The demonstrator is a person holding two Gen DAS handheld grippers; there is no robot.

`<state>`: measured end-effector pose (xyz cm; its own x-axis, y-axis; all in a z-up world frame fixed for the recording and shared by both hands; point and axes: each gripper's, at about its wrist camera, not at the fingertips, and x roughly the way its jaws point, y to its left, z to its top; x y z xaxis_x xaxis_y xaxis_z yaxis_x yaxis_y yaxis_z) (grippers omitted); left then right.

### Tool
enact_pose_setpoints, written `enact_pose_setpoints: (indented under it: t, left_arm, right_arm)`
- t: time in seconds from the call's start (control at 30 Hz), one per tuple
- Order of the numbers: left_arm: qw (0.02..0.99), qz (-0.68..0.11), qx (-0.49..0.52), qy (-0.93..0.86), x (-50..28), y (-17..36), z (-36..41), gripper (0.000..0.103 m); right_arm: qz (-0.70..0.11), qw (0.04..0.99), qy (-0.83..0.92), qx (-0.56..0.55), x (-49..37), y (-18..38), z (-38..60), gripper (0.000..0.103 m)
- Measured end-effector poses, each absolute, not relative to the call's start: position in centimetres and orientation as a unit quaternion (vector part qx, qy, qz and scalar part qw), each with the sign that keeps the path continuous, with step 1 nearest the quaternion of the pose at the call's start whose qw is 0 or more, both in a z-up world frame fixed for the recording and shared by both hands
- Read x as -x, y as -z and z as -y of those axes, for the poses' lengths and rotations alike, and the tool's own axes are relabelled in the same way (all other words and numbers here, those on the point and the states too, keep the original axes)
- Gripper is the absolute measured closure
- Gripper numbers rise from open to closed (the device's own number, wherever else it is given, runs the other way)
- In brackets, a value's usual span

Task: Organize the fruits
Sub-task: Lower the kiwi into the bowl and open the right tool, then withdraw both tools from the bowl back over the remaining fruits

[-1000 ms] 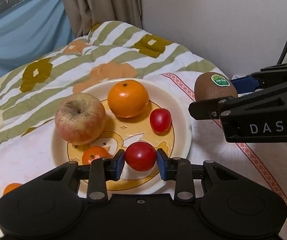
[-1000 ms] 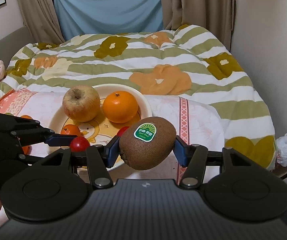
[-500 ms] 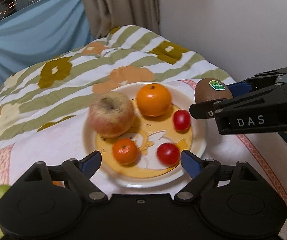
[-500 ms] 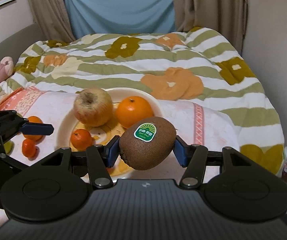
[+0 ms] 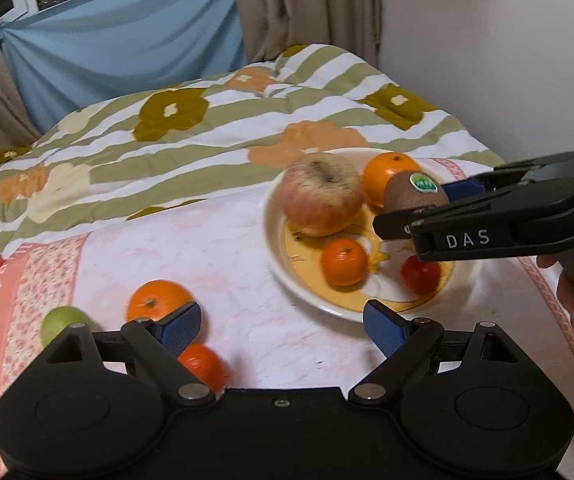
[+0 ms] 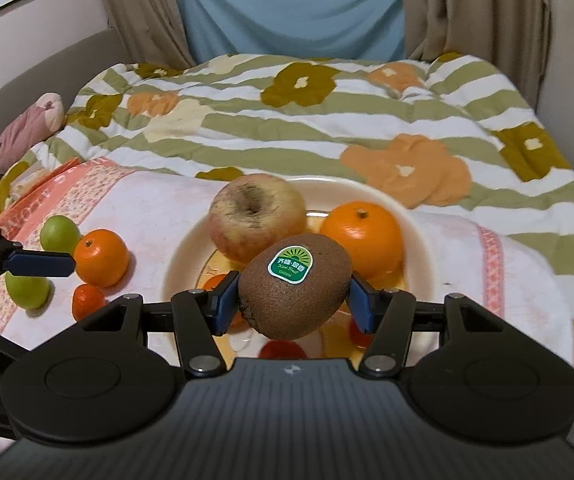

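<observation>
My right gripper [image 6: 293, 300] is shut on a brown kiwi [image 6: 294, 286] with a green sticker and holds it over the cream plate [image 6: 419, 236]. The kiwi [image 5: 413, 196] also shows in the left wrist view. The plate [image 5: 277, 264] holds an apple [image 5: 321, 200], an orange [image 5: 389, 174], a small mandarin [image 5: 344, 261] and a red tomato [image 5: 421, 274]. My left gripper [image 5: 283, 326] is open and empty, left of the plate, above a loose mandarin [image 5: 159, 300] and a small orange fruit [image 5: 205, 364].
Two green fruits [image 6: 59, 233] [image 6: 27, 290] lie on the white-and-pink cloth [image 5: 207, 248] left of the plate, next to the mandarins [image 6: 101, 258]. A flowered striped quilt [image 6: 327, 120] covers the bed behind. A wall stands at the right.
My left gripper opened, left the red tomato on the plate and drew back to the left toward the loose fruits. My right gripper moved the kiwi from beside the plate to over it.
</observation>
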<state>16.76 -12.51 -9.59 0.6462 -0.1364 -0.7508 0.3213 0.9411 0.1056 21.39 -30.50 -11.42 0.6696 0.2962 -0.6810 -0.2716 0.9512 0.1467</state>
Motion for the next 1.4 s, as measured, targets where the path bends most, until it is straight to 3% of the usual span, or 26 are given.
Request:
enact_pose_setpoints:
  t: [0.3,0.37,0.43,0.53,1.4]
  left_arm:
    - [0.905,-0.401,-0.102,0.099,-16.7,9.6,11.2,0.011]
    - [0.905,-0.401,-0.101,0.097,-16.7,9.7,11.3,0.011]
    - [0.905,-0.402,-0.100,0.095,-16.6,9.8,11.3,0.011]
    - [0.905,-0.403,-0.097,0.093,-16.4,9.9,11.6,0.011]
    - [0.934,-0.350,-0.038,0.059,-9.2,2.9,9.1,0.011]
  right_arm:
    - [-0.390,0.904,-0.171,-0.024,-22.7,12.8,30.2,0.029]
    - [-0.387,0.906,-0.171,-0.018,-22.6,12.6,30.3,0.023]
    - [-0.383,0.907,-0.174,-0.017,-22.3,12.4,30.5,0.010]
    - [-0.378,0.911,-0.164,-0.020,-21.7,11.9,31.0,0.005]
    - [-0.296,0.953,-0.068,0.006,-11.0,2.1,30.7,0.000]
